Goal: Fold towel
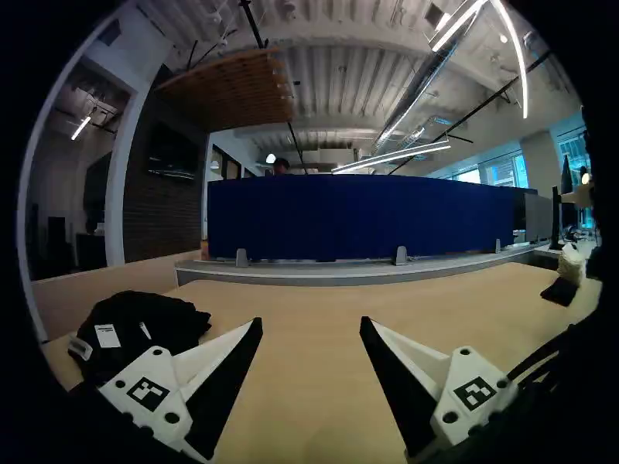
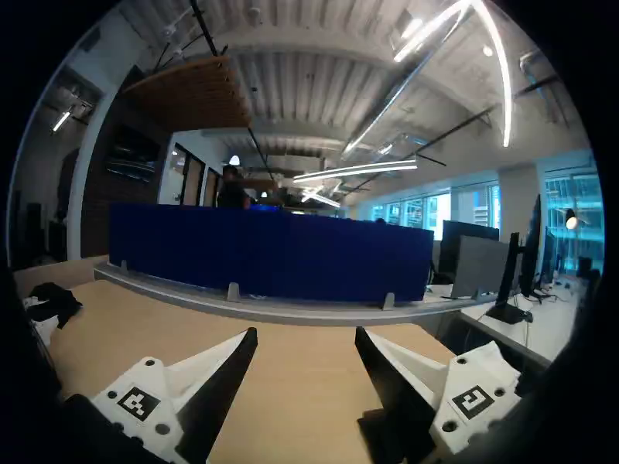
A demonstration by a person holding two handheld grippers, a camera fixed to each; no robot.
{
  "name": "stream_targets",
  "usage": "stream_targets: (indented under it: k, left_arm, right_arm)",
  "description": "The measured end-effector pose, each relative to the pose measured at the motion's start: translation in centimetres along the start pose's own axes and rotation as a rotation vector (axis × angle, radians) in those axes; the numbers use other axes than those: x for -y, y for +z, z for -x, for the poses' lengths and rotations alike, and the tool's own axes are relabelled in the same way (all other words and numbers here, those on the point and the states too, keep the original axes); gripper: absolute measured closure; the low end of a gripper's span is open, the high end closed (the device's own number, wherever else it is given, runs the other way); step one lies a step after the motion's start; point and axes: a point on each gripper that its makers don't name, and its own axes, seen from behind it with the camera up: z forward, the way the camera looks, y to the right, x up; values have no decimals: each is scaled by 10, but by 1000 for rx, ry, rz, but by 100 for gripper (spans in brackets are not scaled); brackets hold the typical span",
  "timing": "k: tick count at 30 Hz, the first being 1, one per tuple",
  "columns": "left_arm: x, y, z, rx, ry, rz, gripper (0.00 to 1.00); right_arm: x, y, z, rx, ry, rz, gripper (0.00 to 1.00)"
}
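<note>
Clerk: Status of the left gripper [image 1: 309, 340]?

Inspector: Found with jaws spread wide, pinching nothing. Held over a pale wooden table [image 1: 325, 309], with bare wood showing between the two fingers.

Clerk: Location of the towel [image 1: 143, 325]?

Inspector: Seen in the left gripper view as a dark, crumpled heap with a white tag. Lying on the table near its left edge, partly hidden behind the left finger. Unable to tell whether touching that finger.

Clerk: And the right gripper [image 2: 306, 348]?

Inspector: Likewise spread apart at the jaws, gripping nothing, above the wooden top.

Clerk: Anything else on the table?

Inspector: In the right gripper view, recorded a dark cloth [image 2: 54, 300] at far left, with something white [image 2: 39, 329] just beside it. Cannot tell whether the same heap as the towel. In the left gripper view, logged a small black item [image 1: 559, 291] and a white object [image 1: 571, 263] at the far right edge, both too small to identify.

Clerk: Surroundings?

Inspector: Noted a blue partition [image 1: 356, 216] standing along the far side of the table. Logged monitors [image 2: 472, 263] on a neighbouring desk, to the right in the right gripper view. Overhead, long strip lights [image 1: 394, 155].
</note>
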Motion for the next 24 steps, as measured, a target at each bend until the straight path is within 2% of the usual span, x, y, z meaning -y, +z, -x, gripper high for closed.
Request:
stream_targets:
  k: [9,15,24]
  left_arm:
    - [-1,0,0,-1,1,0,7]
    - [-2,0,0,-1,2,0,7]
    - [-2,-1,0,-1,1,0,6]
  right_arm:
    - [0,-2,12,-24,11,-23,2]
    - [-9,-2,35,-29,37,-8,1]
    - [-27,-3,75,-21,109,20,1]
